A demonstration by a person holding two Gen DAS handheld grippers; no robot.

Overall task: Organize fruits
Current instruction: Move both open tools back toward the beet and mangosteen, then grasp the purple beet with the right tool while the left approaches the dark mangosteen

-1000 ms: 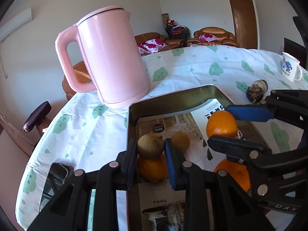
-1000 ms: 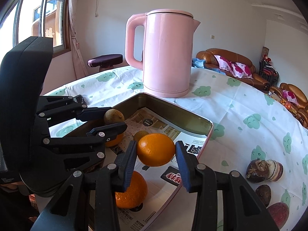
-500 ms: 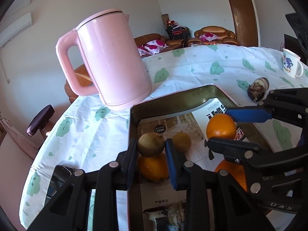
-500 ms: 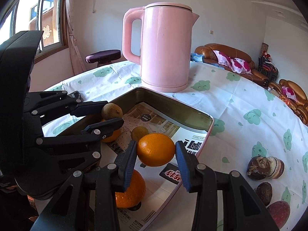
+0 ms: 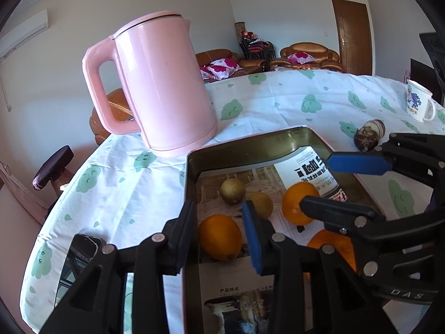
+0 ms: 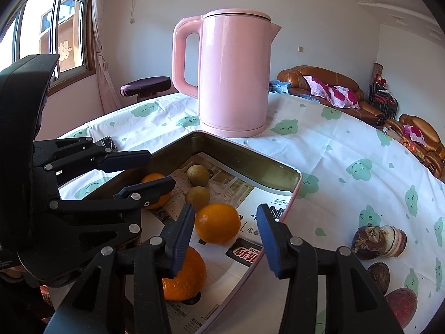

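Both grippers hung over the tin tray (image 6: 281, 167), which sat just in front of the pink kettle (image 6: 233, 78) on the cloud-print cloth (image 6: 347, 150). The left gripper (image 5: 219, 231) had just been opening; its pads were clear of the 2 small brown fruits (image 5: 233, 191), which lay loose on the tray's paper lining near the kettle-side wall. The right gripper (image 6: 225, 228) had also just been spreading, and the orange (image 6: 217, 223) between its pads sat on the paper, released. 2 more oranges (image 6: 183, 278) lay in the tray nearer the grippers. Outside the tray, away from the kettle, rested 3 dark fruits (image 6: 378, 242).
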